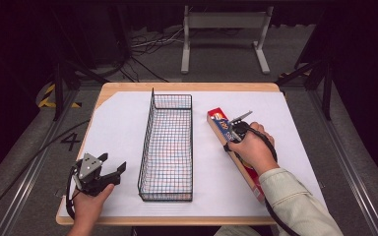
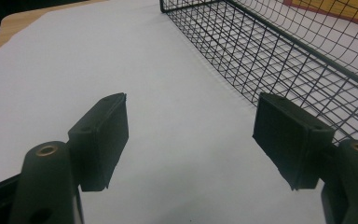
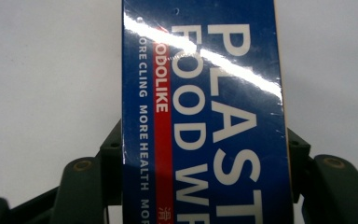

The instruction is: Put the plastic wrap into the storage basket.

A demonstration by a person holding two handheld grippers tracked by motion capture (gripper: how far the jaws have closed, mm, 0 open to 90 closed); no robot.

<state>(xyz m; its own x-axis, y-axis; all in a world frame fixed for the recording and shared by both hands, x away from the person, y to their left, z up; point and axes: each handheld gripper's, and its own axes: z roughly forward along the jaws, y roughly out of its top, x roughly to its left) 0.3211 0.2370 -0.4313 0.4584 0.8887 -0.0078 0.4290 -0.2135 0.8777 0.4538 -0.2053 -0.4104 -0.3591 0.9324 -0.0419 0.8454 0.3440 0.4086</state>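
A long box of plastic food wrap [image 1: 216, 119], blue on top with red-orange sides, lies on the white sheet to the right of the wire basket. My right gripper [image 1: 236, 131] comes down on its far half. In the right gripper view the blue box [image 3: 205, 93] runs up between the jaws, and both pads [image 3: 112, 154] sit flush against its long sides. My left gripper [image 1: 113, 161] rests at the near left of the table, left of the basket. Its jaws stand wide apart over bare paper [image 2: 191, 135], with nothing between them.
A long black wire basket [image 1: 150, 142] stands lengthwise in the middle of the table with nothing in it; its mesh wall [image 2: 284, 56] is just right of my left gripper. White paper [image 1: 123, 123] covers the wooden table. A metal frame and cables lie on the floor beyond.
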